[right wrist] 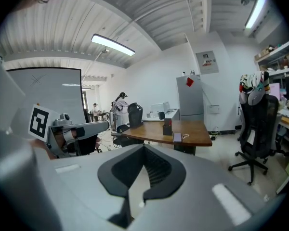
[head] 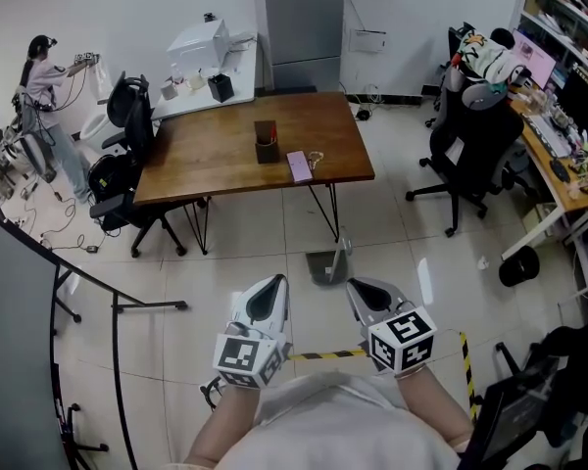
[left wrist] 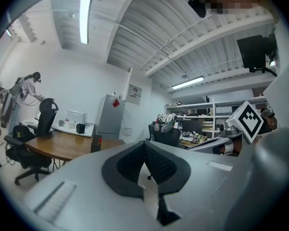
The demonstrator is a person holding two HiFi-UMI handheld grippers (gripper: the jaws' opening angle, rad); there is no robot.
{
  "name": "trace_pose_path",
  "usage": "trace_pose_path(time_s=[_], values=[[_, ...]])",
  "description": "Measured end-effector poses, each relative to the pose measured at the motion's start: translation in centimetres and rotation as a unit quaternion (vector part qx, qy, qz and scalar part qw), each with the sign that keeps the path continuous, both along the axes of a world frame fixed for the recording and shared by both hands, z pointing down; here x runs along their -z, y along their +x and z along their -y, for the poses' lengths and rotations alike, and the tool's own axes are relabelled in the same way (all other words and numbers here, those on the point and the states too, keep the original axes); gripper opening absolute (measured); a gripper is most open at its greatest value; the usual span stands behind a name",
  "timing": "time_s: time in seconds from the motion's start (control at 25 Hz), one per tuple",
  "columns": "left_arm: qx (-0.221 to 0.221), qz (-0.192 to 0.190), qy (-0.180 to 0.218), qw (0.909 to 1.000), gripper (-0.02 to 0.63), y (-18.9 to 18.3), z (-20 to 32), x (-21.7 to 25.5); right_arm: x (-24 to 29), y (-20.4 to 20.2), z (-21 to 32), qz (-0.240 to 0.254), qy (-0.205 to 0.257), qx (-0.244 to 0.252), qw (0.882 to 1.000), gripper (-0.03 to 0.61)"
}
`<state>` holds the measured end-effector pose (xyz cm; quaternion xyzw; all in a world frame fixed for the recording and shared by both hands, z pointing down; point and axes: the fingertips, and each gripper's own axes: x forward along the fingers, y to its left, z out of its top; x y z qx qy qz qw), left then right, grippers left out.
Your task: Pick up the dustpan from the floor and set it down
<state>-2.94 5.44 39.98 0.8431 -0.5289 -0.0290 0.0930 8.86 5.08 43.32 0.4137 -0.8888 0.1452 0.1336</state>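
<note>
Left gripper (head: 267, 294) and right gripper (head: 373, 298): jaws together, empty. Dustpan (head: 326, 265) sits untouched on floor (head: 402, 248) ahead. Step: approach. Next: open jaws, reach down.

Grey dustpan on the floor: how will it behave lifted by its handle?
The grey dustpan looks like moulded plastic: probably light, stiff. Its upright handle rises from one edge, so the pan may swing when lifted. On glossy floor tiles it likely slides if nudged.
</note>
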Motion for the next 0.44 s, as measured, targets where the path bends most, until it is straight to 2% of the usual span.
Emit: trace_pose_path(time_s=[0.44], values=[[-0.009, 0.007, -0.012, 0.9999, 0.014, 1.2, -0.6, -0.5, -0.3, 0.3, -1.0, -0.004, 0.005, 0.005, 1.000, 0.002]])
